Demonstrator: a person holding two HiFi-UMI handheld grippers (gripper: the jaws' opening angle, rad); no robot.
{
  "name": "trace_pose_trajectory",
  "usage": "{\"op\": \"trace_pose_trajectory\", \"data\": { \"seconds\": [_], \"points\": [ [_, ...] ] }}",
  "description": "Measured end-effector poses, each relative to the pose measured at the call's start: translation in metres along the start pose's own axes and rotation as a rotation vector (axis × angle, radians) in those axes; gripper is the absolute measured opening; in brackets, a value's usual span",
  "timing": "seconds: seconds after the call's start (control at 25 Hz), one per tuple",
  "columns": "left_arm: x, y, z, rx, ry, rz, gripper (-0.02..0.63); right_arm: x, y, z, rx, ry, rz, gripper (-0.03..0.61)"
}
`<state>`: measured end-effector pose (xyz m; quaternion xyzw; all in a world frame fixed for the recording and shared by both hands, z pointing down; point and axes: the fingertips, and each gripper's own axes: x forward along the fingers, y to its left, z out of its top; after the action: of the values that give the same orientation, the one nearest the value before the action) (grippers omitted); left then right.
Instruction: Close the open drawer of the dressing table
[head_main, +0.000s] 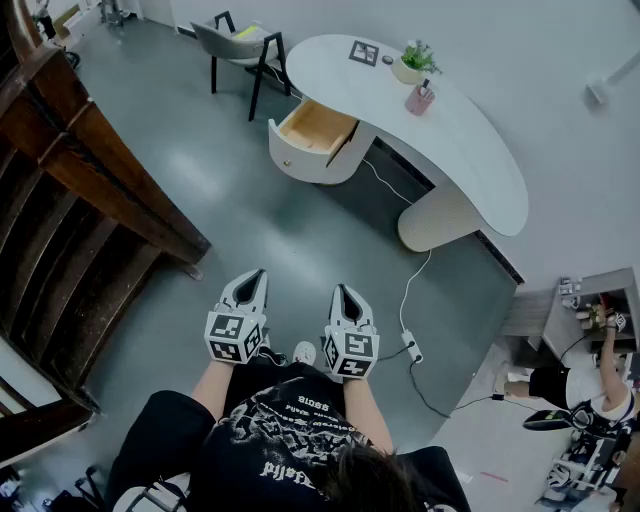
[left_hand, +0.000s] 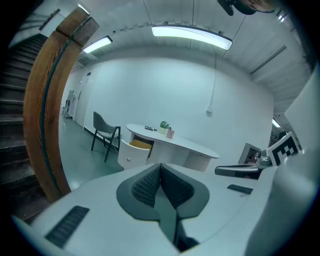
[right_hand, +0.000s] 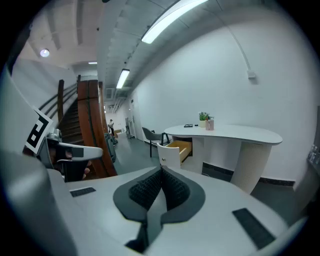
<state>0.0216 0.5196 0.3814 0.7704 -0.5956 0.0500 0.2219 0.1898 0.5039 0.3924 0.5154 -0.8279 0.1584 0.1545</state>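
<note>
Nothing of the job is done yet: the drawer (head_main: 315, 133) stands pulled out of the dressing table (head_main: 480, 170), wooden inside showing, at the end nearest the chair (head_main: 240, 45). My left gripper (head_main: 254, 280) and right gripper (head_main: 343, 295) hang well short of the table, jaws pressed together, both empty. What's left, I judge, is approaching and pushing the drawer in.
</note>
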Motion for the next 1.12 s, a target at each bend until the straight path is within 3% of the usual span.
{"op": "trace_pose_trajectory", "data": {
  "seconds": [0.4, 0.6, 0.88, 1.12],
  "points": [
    [-0.013, 0.003, 0.004, 0.048, -0.029, -0.035, 0.023, -0.001, 0.024, -0.005, -0.005, -0.014, -0.003, 0.026],
    [-0.021, 0.023, 0.006, 0.066, -0.024, -0.060, 0.023, 0.004, 0.035, -0.004, 0.073, -0.058, -0.051, 0.026],
    [-0.029, 0.049, 0.007, 0.044, -0.029, -0.095, 0.023, 0.014, 0.055, -0.010, 0.120, -0.059, -0.077, 0.026],
    [-0.018, 0.057, 0.014, 0.013, -0.022, -0.081, 0.023, 0.026, 0.060, -0.007, 0.093, -0.031, -0.049, 0.026]
  ]
}}
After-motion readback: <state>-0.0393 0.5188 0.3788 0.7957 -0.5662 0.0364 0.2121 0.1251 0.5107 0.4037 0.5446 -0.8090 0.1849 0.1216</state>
